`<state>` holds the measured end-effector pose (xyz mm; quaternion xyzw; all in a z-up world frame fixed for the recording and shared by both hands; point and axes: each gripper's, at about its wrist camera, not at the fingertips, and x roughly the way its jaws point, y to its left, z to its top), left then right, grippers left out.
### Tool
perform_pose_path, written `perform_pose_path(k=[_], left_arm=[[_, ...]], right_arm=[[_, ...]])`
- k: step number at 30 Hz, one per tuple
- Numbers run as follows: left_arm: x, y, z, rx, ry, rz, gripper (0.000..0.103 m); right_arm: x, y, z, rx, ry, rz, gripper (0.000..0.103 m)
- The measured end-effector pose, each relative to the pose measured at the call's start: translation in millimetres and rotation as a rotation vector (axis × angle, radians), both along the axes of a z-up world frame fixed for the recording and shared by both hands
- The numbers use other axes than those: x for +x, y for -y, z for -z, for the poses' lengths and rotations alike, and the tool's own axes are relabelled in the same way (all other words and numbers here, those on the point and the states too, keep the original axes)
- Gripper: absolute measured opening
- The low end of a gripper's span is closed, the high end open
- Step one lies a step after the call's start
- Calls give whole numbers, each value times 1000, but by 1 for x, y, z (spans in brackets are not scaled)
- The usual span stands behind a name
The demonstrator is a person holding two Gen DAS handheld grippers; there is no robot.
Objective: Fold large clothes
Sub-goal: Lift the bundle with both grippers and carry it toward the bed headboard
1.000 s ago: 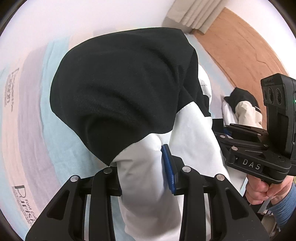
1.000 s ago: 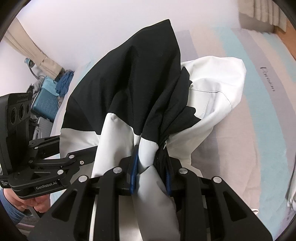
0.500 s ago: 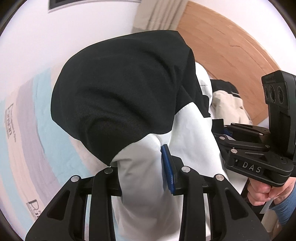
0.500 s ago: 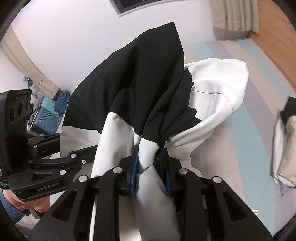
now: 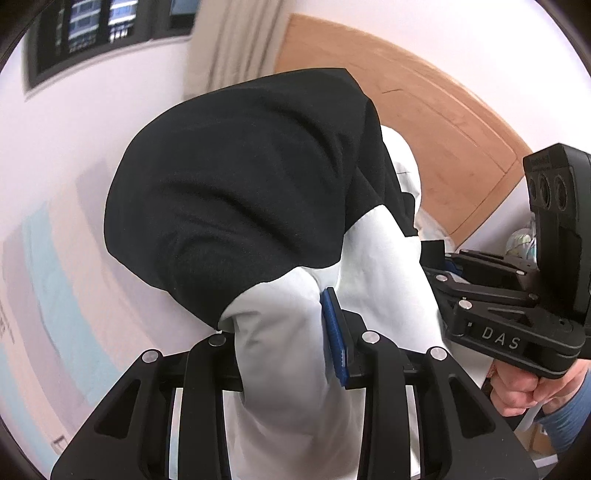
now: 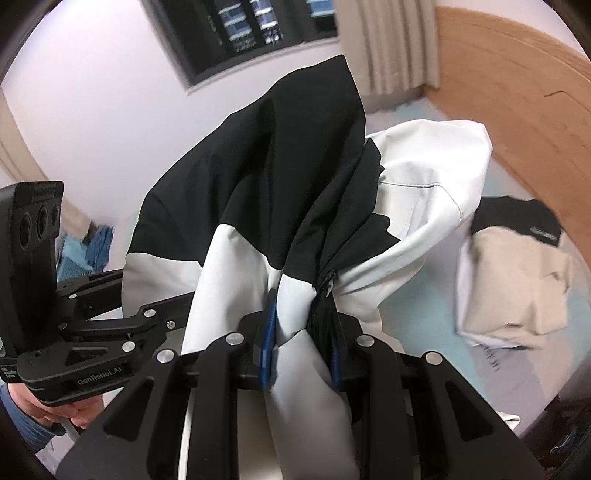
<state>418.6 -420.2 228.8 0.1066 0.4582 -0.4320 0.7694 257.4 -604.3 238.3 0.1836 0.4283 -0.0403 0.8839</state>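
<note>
A black and white jacket [image 5: 240,206] hangs in the air, bunched, above the striped bed. My left gripper [image 5: 280,343] is shut on a thick white fold of it; only the blue right pad [image 5: 334,332] shows, the other is buried in cloth. My right gripper [image 6: 301,332] is shut on another white and black fold by the zipper [image 6: 327,284] of the jacket [image 6: 280,192]. Each gripper shows in the other's view: the right gripper [image 5: 443,271] at the right edge, the left gripper [image 6: 177,299] at the left, both held by a person's hands.
The striped bed sheet [image 5: 55,266] lies below at the left. A second folded beige and black garment [image 6: 513,280] rests on the bed near the wooden headboard [image 6: 517,103]. A dark window [image 6: 243,33] and curtain [image 6: 388,44] stand behind. Blue clutter [image 6: 85,247] lies far left.
Both grippers have risen with the jacket, lifting it off the bed. The window, curtain and headboard have come into view, and the folded garment now shows in the right wrist view.
</note>
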Motion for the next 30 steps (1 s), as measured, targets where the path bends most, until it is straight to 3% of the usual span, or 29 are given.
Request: perform_pose_path(k=[4,11,17,23,27,30], left_arm=[[-12,65,-22,-4,35,29,31],[-35,221,-49,-41,58,119,31],[-72,354,-59,-92,34,212,31],[-100,457,-67,-155,-13,277,31],[-91,499,-47,-198,-91,271,31],[-76,522,-8,-198,-169,254,31]], right_arm=[[-23,61,-22,-8,36,39,22],[-71,185,-54,-30,78,145,22],[-119,295,-77,-90,72,261,22],[-151,367,-95,-158,59,336,22],[-147,396,-88,-205,31,346,22],[-132,418,-62,-194,-2,349,22]])
